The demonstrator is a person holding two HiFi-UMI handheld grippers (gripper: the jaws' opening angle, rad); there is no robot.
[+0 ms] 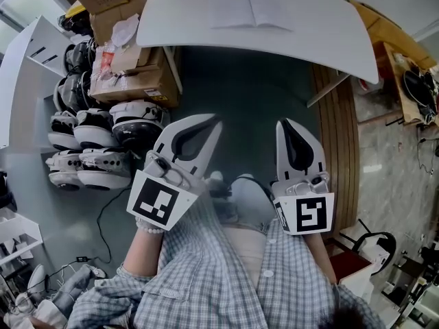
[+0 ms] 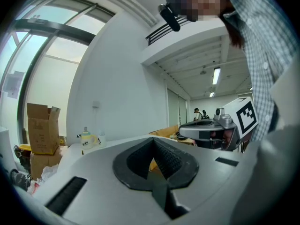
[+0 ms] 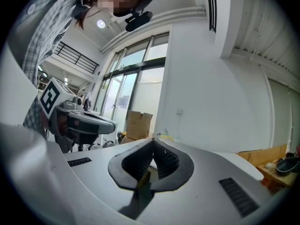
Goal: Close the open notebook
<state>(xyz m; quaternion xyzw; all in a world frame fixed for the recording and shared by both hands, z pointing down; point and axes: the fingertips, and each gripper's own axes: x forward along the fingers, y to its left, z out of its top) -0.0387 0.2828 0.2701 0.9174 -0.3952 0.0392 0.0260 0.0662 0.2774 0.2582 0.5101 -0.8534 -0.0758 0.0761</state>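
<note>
Notebook [image 1: 241,10] open — head view only, jaws together

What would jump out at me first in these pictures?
Two big white grippers with black-and-white square marker cubes, the left gripper and the right gripper, stick out side by side in front of the person's checked shirt, jaws together. Ahead, an open white notebook lies on the curved white table.

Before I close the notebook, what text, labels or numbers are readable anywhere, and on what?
No text can be read anywhere.
Open notebook: nothing legible on the pages.
Cardboard box: label too small to read.
Bottle: print too blurred.
Marker cubes: square patterns only, no letters.
</note>
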